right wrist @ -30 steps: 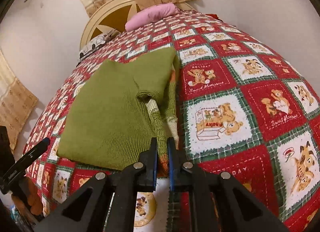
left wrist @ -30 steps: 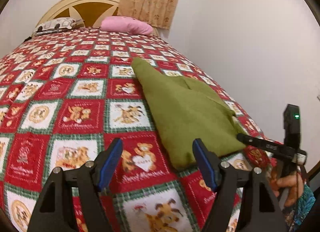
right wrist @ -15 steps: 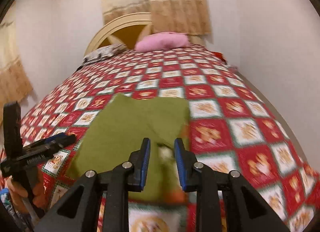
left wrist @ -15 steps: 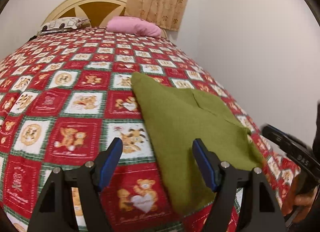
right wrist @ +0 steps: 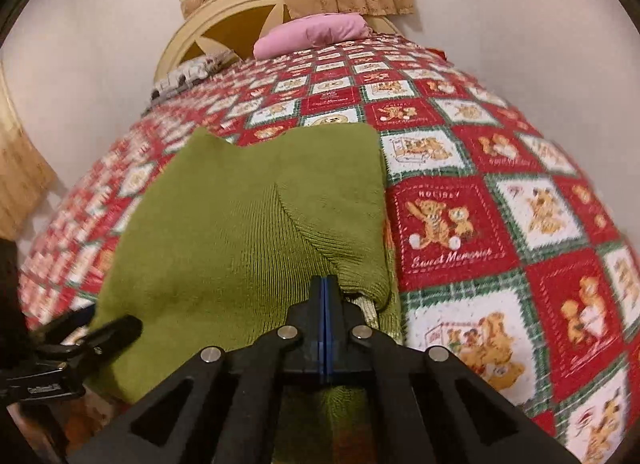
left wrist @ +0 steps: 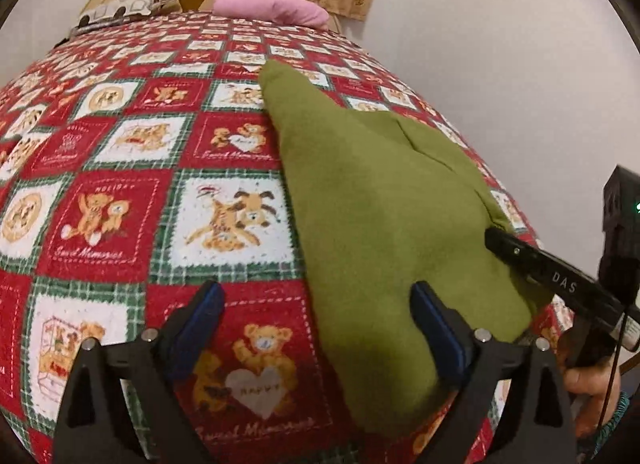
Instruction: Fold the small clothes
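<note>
A green knit sweater [left wrist: 384, 216] lies folded on the bedspread, with one sleeve folded over its body; it also shows in the right wrist view [right wrist: 240, 232]. My left gripper [left wrist: 316, 324] is open and empty, low over the sweater's near left edge. My right gripper [right wrist: 325, 296] has its blue pads pressed together over the sweater's near edge, by the sleeve cuff; no cloth shows between them. The right gripper also shows in the left wrist view [left wrist: 496, 242] at the sweater's right edge.
The red, white and green teddy-bear bedspread [left wrist: 120, 200] covers the bed. A pink pillow [left wrist: 272, 10] and a patterned pillow [left wrist: 124, 10] lie by the cream headboard [right wrist: 224, 28]. A white wall [left wrist: 500, 64] runs close along the bed's right side.
My right gripper was shut on the sleeve cuff a second ago, opened and lifted away, and has now come back down shut. My left gripper has moved closer to the sweater, still open.
</note>
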Demonstrator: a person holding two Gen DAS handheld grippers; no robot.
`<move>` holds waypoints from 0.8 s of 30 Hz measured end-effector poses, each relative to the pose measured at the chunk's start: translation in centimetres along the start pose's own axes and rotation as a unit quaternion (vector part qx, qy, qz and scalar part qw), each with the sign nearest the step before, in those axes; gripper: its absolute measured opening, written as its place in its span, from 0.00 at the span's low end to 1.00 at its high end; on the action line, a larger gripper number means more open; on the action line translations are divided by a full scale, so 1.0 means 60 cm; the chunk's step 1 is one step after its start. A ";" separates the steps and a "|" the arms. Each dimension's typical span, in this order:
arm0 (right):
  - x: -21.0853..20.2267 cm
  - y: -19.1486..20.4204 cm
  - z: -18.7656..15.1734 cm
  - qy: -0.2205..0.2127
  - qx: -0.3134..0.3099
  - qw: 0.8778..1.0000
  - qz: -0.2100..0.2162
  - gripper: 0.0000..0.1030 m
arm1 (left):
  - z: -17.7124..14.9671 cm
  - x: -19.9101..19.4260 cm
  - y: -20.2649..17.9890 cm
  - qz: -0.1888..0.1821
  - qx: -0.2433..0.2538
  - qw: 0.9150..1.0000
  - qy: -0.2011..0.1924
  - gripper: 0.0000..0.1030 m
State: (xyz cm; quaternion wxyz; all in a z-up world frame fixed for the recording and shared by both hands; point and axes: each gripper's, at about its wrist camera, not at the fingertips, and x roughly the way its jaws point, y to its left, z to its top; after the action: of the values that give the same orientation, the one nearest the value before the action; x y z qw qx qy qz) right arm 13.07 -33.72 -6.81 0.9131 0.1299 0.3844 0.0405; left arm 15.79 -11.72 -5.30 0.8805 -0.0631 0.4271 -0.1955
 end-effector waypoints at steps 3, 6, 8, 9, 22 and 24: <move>-0.031 -0.011 -0.017 -0.003 0.025 0.999 0.039 0.00 | -0.006 -0.029 0.000 0.004 0.016 1.000 -0.013 0.94; -0.077 -0.008 -0.023 -0.026 0.011 0.999 0.028 0.00 | 0.014 -0.061 -0.001 0.017 0.023 0.998 -0.052 0.93; -0.096 0.000 -0.006 -0.047 0.000 0.999 0.018 0.00 | 0.045 -0.072 -0.005 0.032 0.018 0.996 -0.079 0.93; -0.101 0.004 0.004 -0.054 -0.005 0.998 0.020 0.00 | 0.058 -0.071 -0.008 0.038 0.017 0.995 -0.086 0.93; 0.033 -0.006 0.049 -0.005 -0.033 0.999 -0.041 0.00 | 0.092 0.073 -0.036 0.100 0.020 0.994 -0.031 0.91; 0.033 -0.008 0.046 -0.006 -0.033 0.999 -0.039 0.00 | 0.094 0.073 -0.035 0.097 0.014 0.995 -0.025 0.92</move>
State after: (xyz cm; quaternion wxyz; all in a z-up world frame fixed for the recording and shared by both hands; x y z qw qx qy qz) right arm 16.43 -34.40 -6.45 0.9199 0.0852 0.3825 0.0169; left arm 22.02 -15.69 -4.36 0.9065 -0.0138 0.4065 -0.1132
